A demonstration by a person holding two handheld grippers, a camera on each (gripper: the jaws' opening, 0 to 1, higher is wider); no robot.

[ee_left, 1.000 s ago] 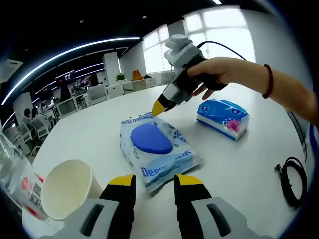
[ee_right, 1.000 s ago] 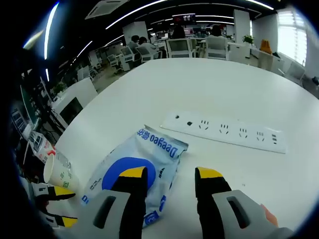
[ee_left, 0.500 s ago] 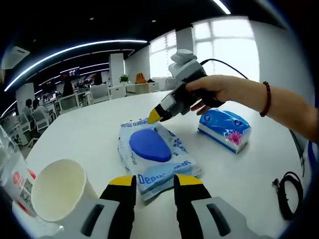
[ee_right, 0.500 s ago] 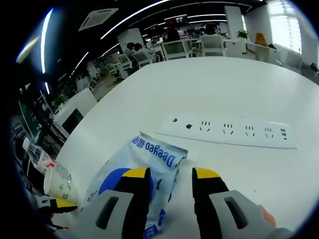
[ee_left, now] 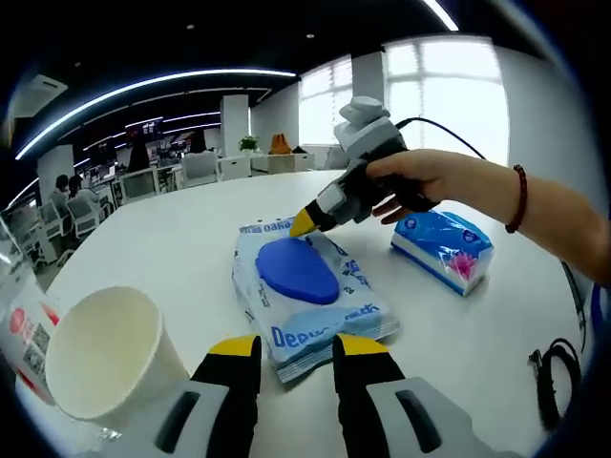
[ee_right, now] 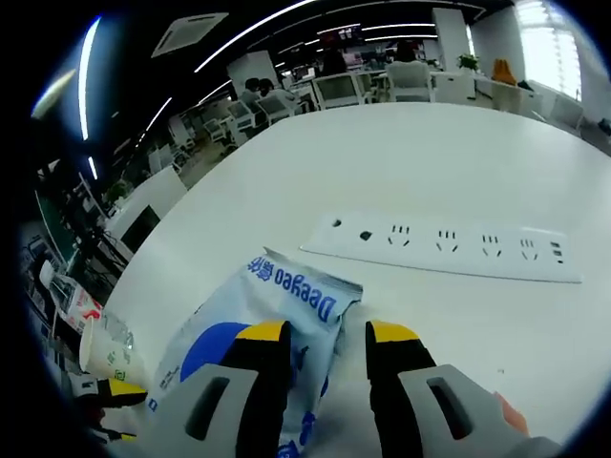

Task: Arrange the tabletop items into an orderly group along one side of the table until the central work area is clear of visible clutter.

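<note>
Right gripper (ee_right: 320, 334): jaws parted, nothing between them, tips poised over the near corner of the wipes pack (ee_right: 258, 329). Over the last second it has crept closer to that pack; the pack's printed end now sits just ahead of the jaws, one tip overlapping its edge in the right gripper view. In the left gripper view the same gripper (ee_left: 304, 222) hangs by the far end of the pack (ee_left: 304, 294), whether touching it I cannot tell.

Left gripper (ee_left: 291, 345): jaws open, holding nothing, at the near end of the pack, much as a second ago.

Meaning for the task: both tools have converged on the wipes pack, which lies in the middle of the table (ee_left: 191, 239) (not yet moved aside). Likely the next thing to be shifted.

Others lying about: paper cup (ee_left: 100, 358) just left of the left gripper; tissue pack (ee_left: 444, 250) beyond the holding hand (ee_left: 420, 181); power strip (ee_right: 444, 250) across the table; black cable (ee_left: 558, 372) at the edge.
</note>
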